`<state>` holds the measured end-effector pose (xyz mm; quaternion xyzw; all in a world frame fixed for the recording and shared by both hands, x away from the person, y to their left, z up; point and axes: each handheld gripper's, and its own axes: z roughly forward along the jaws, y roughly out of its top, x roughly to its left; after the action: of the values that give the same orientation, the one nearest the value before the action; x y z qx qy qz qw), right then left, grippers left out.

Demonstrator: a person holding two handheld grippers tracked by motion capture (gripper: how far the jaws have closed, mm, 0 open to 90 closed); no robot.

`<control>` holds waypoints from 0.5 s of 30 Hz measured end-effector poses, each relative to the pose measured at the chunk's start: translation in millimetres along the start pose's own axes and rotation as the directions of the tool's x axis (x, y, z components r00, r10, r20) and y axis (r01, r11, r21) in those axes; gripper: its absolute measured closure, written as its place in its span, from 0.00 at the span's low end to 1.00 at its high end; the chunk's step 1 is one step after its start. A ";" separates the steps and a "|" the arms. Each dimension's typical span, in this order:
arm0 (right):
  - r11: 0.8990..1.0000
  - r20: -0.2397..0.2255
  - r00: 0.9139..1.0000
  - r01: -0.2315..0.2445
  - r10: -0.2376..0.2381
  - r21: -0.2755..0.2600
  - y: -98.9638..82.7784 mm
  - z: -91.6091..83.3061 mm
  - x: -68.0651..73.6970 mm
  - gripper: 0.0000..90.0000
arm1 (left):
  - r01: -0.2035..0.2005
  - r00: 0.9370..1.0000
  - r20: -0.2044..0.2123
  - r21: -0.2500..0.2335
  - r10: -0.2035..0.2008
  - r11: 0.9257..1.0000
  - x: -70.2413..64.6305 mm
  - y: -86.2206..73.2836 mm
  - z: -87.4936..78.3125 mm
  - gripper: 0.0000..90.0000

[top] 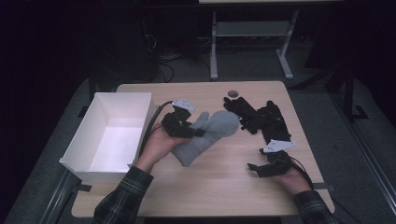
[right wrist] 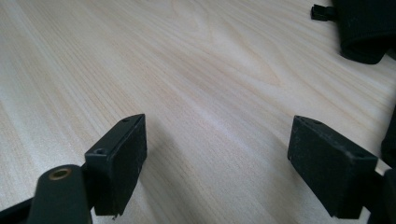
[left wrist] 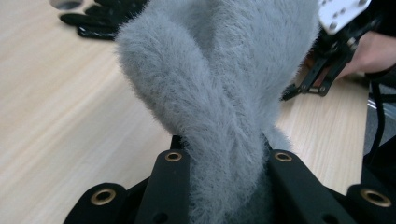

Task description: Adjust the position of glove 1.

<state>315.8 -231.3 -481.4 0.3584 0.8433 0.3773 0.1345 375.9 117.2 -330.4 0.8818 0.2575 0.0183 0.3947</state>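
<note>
No text, label, brand, number or sign could be read anywhere in the three views. The white plate (left wrist: 341,13) seen beyond the left gripper's jaws carried only screw heads, and it bore no lettering.

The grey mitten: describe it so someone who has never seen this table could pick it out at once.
On the wooden table, right of the white box, the left gripper is shut on a grey mitten. It is fuzzy, pale grey and thumbed, unlike the black gloves lying farther right.
</note>
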 end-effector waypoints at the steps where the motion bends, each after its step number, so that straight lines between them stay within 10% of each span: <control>1: 1.000 0.001 1.000 0.001 -0.001 0.000 0.0 0.0 -0.1 0.22 | 0.005 1.000 -0.005 -0.007 -0.005 1.000 1.0 2.1 -4.4 0.86; 15: 1.000 0.001 1.000 -0.001 0.001 0.000 0.0 0.0 0.2 0.22 | 0.044 0.992 -0.116 -0.057 -0.050 0.997 18.8 10.4 -77.1 0.86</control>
<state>315.7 -231.2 -481.4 0.3589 0.8431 0.3772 0.1346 378.6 173.2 -273.3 0.8618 0.3003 0.0679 0.4031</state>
